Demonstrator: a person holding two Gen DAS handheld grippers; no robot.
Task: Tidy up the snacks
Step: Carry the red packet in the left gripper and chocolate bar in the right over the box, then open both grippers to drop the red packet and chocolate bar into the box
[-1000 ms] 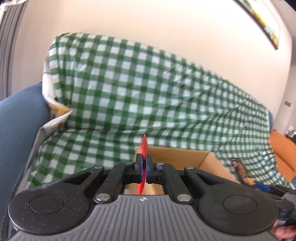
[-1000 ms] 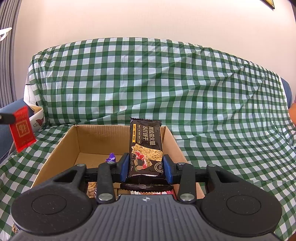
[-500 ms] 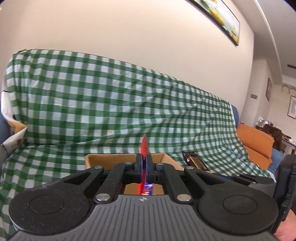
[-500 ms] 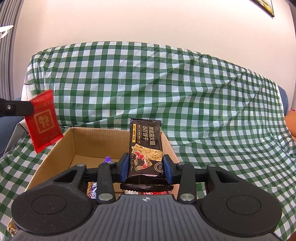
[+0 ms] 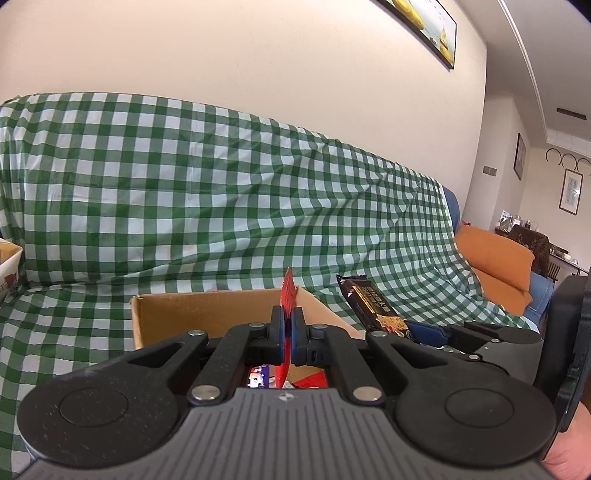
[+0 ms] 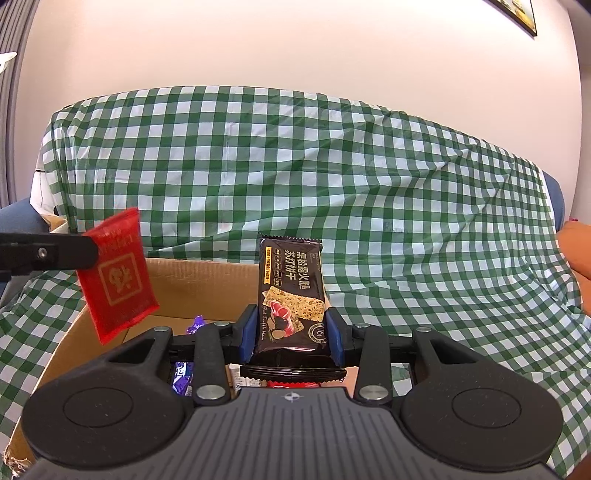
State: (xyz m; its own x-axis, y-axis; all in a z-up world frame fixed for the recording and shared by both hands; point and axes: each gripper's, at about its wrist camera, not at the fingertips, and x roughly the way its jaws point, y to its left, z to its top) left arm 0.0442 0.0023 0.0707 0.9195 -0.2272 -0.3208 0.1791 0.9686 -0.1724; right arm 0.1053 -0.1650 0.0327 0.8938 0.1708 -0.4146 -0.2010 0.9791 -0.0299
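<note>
Left wrist view
L gripper [image 5: 287,334]: jaws pinched together on a thin red sachet [image 5: 287,295], seen edge-on, upright, top edge poking above the fingertips.
Box: open cardboard box [image 5: 192,314] just beyond the fingers, sitting on green-white checked cloth [image 5: 221,192] draped over a sofa.
In box: bits of purple and red wrappers [image 5: 258,378] visible under the fingers; print too small to read.
R side: right gripper [image 5: 436,334] w/ blue pads holding a black biscuit pack [image 5: 371,306], tilted, at the box's right edge.
Around: orange cushion [image 5: 495,258] far right; framed picture [image 5: 424,29] on wall; a hand [image 5: 565,446] at bottom-right corner.

Right wrist view
R gripper [image 6: 291,330]: partly apart, blue pads clamped on both sides of the black biscuit pack [image 6: 291,295], standing upright.
Label: Chinese characters, gold panel at left side, cracker photo, "16h" in a circle; cursive line too small to read.
L gripper [image 6: 79,251]: comes in from left, gripping the red sachet [image 6: 118,273] by its upper left edge; sachet hangs tilted over the box's left wall.
Sachet print: gold square emblem w/ one character; small text unreadable.
Box [image 6: 207,284]: open, behind and below both packs; purple-wrapped sweets [image 6: 184,380] inside.
In the way: own fingers and pack hide most of box floor.
</note>
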